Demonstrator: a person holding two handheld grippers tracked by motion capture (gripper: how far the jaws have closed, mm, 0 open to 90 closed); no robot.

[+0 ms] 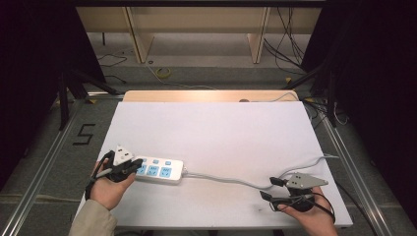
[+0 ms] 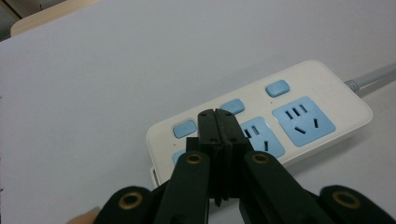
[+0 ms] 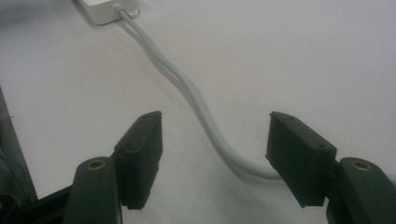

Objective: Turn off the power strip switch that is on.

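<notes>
Two tools are working a white power strip (image 1: 158,170) lying at seven o'clock on the tabletop (image 1: 211,132): the left tool (image 2: 219,122), pressed together, is bearing on its switch end; the right tool (image 3: 215,144), spread, is straddling the grey cord (image 3: 196,100), not yet pinched

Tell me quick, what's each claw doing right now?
Left claw: closed, empty, tips over the power strip.
Right claw: open, holding nothing, straddling the grey cable.
</notes>
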